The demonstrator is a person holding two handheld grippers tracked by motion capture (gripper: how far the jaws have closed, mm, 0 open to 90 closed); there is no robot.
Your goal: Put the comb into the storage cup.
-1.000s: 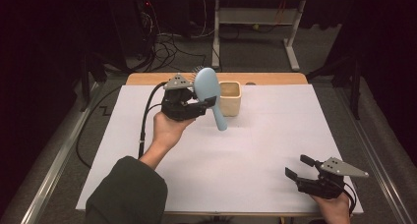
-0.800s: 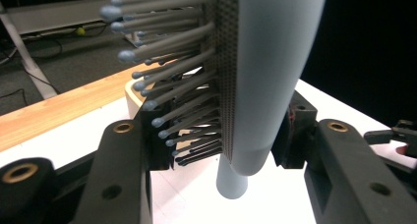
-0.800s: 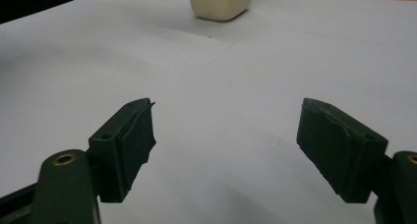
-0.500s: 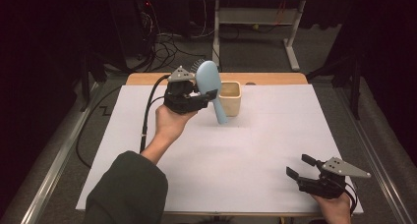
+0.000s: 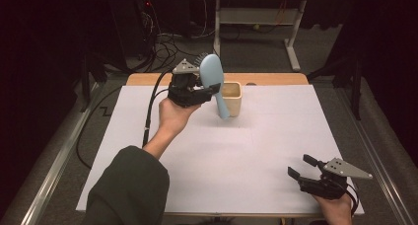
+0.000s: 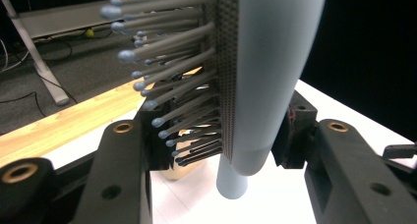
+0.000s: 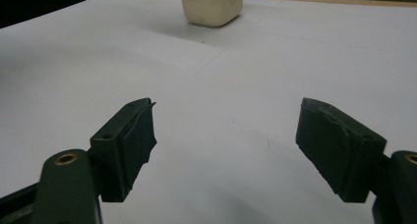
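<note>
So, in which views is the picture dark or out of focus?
High view: the white table is lit, the room around it is dark. Left gripper view: the hairbrush is very near, its upper bristles soft. Right gripper view: the cream cup looks slightly blurred.

Hairbrush (image 5: 215, 83) — higher, nearer the cup (image 5: 231, 98)

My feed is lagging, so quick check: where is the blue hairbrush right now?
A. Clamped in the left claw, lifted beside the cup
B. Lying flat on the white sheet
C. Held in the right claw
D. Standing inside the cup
A: the left claw is shut on the hairbrush, holding it up off the sheet next to the cup, while the right claw sits open and empty.
</note>
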